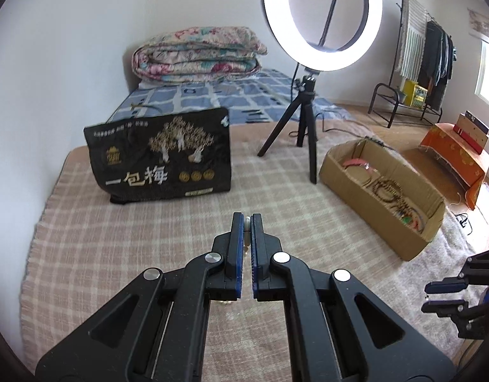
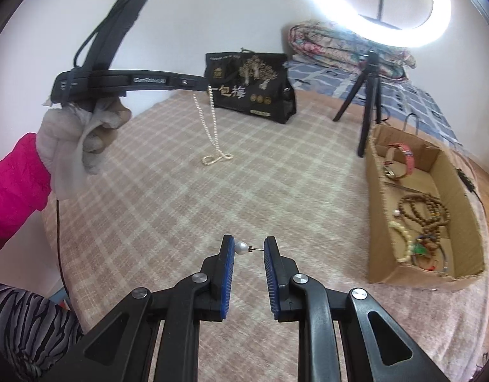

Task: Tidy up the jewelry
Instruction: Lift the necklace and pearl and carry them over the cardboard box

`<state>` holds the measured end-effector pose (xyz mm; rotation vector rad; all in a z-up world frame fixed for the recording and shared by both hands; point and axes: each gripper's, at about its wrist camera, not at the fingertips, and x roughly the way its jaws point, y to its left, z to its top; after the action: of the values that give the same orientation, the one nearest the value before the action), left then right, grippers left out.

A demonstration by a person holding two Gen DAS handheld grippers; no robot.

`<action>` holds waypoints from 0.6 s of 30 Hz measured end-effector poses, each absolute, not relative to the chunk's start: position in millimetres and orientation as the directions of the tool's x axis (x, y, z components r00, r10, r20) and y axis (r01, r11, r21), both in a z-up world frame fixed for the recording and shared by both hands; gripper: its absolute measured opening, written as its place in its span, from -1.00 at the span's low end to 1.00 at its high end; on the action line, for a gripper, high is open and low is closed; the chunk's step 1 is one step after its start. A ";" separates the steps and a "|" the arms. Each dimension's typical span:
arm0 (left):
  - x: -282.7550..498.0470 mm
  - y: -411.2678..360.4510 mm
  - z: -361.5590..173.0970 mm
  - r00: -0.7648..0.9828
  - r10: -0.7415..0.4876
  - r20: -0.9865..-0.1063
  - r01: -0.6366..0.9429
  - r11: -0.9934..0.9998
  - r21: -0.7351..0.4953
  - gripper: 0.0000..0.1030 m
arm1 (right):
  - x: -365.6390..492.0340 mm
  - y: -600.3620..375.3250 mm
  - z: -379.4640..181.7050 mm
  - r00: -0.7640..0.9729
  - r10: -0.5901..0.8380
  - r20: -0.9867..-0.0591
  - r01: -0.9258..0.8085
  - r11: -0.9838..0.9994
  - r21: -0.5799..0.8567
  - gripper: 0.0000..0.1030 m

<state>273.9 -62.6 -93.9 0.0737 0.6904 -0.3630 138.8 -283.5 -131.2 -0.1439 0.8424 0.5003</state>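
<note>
Looks mostly done: the cardboard box (image 2: 461, 222) already holds beads and a watch. The left hand-held gripper (image 2: 206, 85) is clenched on a pearl necklace (image 2: 212, 133) dangling onto the bed, and the right hand-held gripper (image 2: 248, 248) pinches a pearl earring (image 2: 241, 248); both are still outside the box.

**Black grippers with blue pads, gloved hand, pink sleeve**

The left gripper (image 1: 247, 222), at lower centre of its own view, is matte black plastic with angular linkage arms, four round silver rivets and blue ribbed pads. The right gripper (image 2: 249, 250) has the same build. At the left of the right wrist view, a hand (image 2: 82, 133) wears a pale grey-white cloth glove below a bright pink sleeve (image 2: 15, 184). A thin dark cable hangs beneath. A black-and-grey zebra-striped sleeve (image 2: 31, 328) fills the lower left corner.
</note>
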 end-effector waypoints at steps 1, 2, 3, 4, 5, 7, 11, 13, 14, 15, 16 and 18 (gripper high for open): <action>273.3 -65.4 -90.0 0.712 -0.310 -0.630 0.357 0.932 -0.056 -0.97 | 139.1 -289.6 -127.3 0.568 0.356 -0.742 -0.465 0.883 0.068 -0.66; 272.1 -69.4 -84.9 0.714 -0.320 -0.623 0.365 0.929 -0.059 -0.97 | 139.6 -294.2 -124.2 0.575 0.349 -0.740 -0.455 0.888 0.065 -0.66; 271.3 -73.5 -79.9 0.715 -0.329 -0.616 0.373 0.926 -0.061 -0.97 | 140.1 -299.6 -120.6 0.583 0.340 -0.738 -0.443 0.894 0.062 -0.66; 270.2 -78.1 -74.8 0.718 -0.337 -0.609 0.383 0.922 -0.059 -0.97 | 140.9 -305.7 -116.2 0.593 0.329 -0.735 -0.430 0.901 0.056 -0.66; 269.5 -81.3 -70.9 0.723 -0.340 -0.602 0.388 0.920 -0.053 -0.97 | 140.4 -311.3 -112.6 0.601 0.321 -0.732 -0.420 0.906 0.052 -0.66; 267.3 -88.3 -62.9 0.729 -0.349 -0.589 0.402 0.915 -0.044 -0.97 | 141.8 -322.4 -106.0 0.617 0.305 -0.725 -0.398 0.916 0.046 -0.66; 266.4 -98.6 -48.1 0.728 -0.367 -0.579 0.424 0.905 -0.040 -0.97 | 142.8 -342.3 -95.5 0.640 0.284 -0.714 -0.362 0.931 0.046 -0.66; 263.9 -104.2 -39.7 0.737 -0.365 -0.569 0.432 0.902 -0.019 -0.97 | 143.2 -352.0 -92.6 0.650 0.270 -0.710 -0.344 0.938 0.042 -0.66; 262.2 -106.1 -36.6 0.736 -0.370 -0.567 0.437 0.899 -0.020 -0.97 | 143.2 -356.9 -91.3 0.654 0.265 -0.708 -0.334 0.941 0.043 -0.66; 262.3 -108.3 -33.3 0.733 -0.378 -0.566 0.444 0.896 -0.023 -0.97 | 142.6 -361.1 -90.2 0.657 0.261 -0.707 -0.327 0.944 0.045 -0.66; 262.5 -111.8 -28.9 0.730 -0.384 -0.565 0.451 0.892 -0.023 -0.97 | 142.7 -365.3 -88.7 0.660 0.256 -0.706 -0.319 0.947 0.045 -0.66; 263.4 -118.7 -23.6 0.733 -0.385 -0.562 0.458 0.889 -0.012 -0.97 | 143.9 -372.2 -86.1 0.666 0.247 -0.704 -0.308 0.950 0.043 -0.66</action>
<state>263.4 -118.7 -23.6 0.1307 0.5876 -0.4647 143.9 -372.2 -86.1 -0.0820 0.7814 0.3137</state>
